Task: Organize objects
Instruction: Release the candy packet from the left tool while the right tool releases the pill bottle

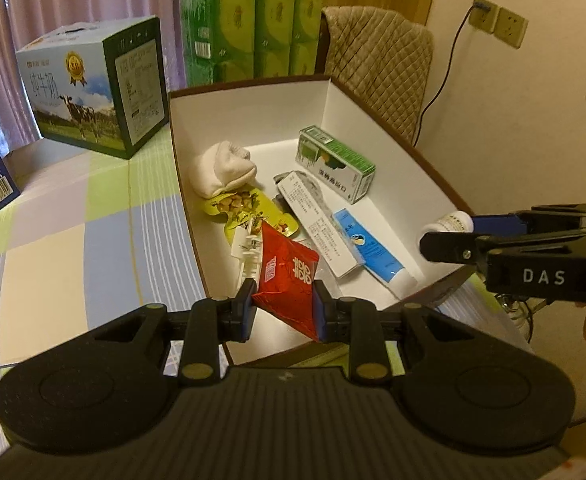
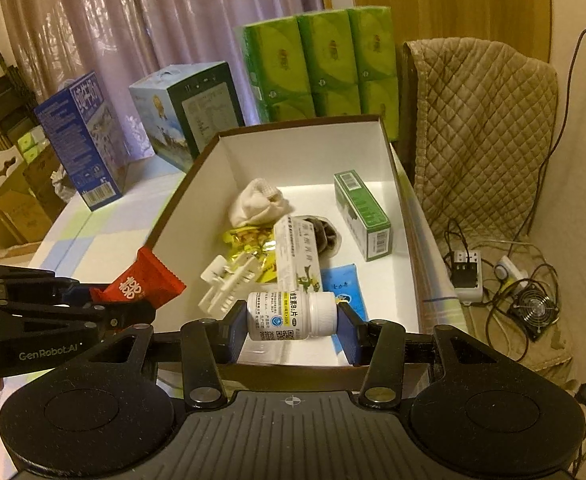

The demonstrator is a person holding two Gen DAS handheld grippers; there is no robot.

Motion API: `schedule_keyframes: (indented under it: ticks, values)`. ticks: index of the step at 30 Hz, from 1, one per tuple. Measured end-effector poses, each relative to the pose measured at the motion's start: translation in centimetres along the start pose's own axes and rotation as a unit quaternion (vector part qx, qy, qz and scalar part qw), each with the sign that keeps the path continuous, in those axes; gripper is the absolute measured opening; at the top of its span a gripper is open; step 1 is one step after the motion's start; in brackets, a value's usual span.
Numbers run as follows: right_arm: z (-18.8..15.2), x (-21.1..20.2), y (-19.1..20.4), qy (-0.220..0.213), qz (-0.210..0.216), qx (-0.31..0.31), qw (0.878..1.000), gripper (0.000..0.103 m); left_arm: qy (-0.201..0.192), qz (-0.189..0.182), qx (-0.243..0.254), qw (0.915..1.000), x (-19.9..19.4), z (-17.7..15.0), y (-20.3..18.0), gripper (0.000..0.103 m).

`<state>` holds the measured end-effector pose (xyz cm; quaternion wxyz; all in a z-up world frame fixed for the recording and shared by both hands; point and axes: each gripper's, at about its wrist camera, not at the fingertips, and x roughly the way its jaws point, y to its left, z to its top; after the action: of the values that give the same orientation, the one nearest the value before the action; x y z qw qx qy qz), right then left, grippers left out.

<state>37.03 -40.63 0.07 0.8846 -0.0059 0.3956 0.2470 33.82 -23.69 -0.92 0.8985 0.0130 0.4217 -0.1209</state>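
Left gripper [image 1: 284,307] is clamped on a crinkly red packet [image 1: 289,280], right gripper [image 2: 292,326] squeezes a smooth white pill bottle [image 2: 292,316] sideways, both over the near edge of the white cardboard box [image 1: 249,112]. Only the right view shows the power strip [image 2: 468,274] on the floor. Checked tablecloth [image 1: 93,232], mauve curtains [image 2: 133,20].

The dark round item [image 2: 325,236] lies mostly hidden under the long white carton [image 2: 293,252]; box print stays unreadable.

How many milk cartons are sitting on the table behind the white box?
2: a dark blue milk carton at far left, and a light blue milk carton with a cow picture beside it. Others may be out of view.
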Motion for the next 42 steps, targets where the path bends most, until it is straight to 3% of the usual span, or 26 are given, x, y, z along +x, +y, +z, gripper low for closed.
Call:
schedule_keyframes:
  ticks: [9,11,15,23,27,33,42]
  values:
    - [0.3,1.5,-1.7,0.017,0.010,0.000,1.000,0.044,0.022,0.016,-0.008,0.9996,1.8,0.6,-0.3,0.025]
    - [0.4,1.8,-1.9,0.020,0.013,0.000,1.000,0.044,0.023,0.017,-0.009,0.9995,1.9,0.7,-0.4,0.038]
    - [0.5,2.2,-2.2,0.025,0.018,-0.004,1.000,0.044,0.022,0.022,-0.007,0.9995,2.0,0.9,-0.7,0.045]
    - [0.4,3.5,-2.3,0.040,0.023,-0.011,0.999,0.044,0.010,0.036,-0.017,0.9992,1.3,1.2,-0.6,0.072]
    - [0.5,4.3,-2.4,0.046,0.029,-0.007,0.999,0.045,0.002,0.045,-0.023,0.9987,0.5,1.1,-0.4,0.080]
    - [0.9,4.1,-2.5,0.032,0.034,0.001,0.999,0.055,-0.012,0.055,-0.033,0.9979,-0.9,0.6,0.0,0.089]
    - [0.7,0.9,-2.8,0.005,0.024,0.028,0.999,0.062,-0.029,0.062,-0.045,0.9966,-3.5,-0.7,0.9,0.098]
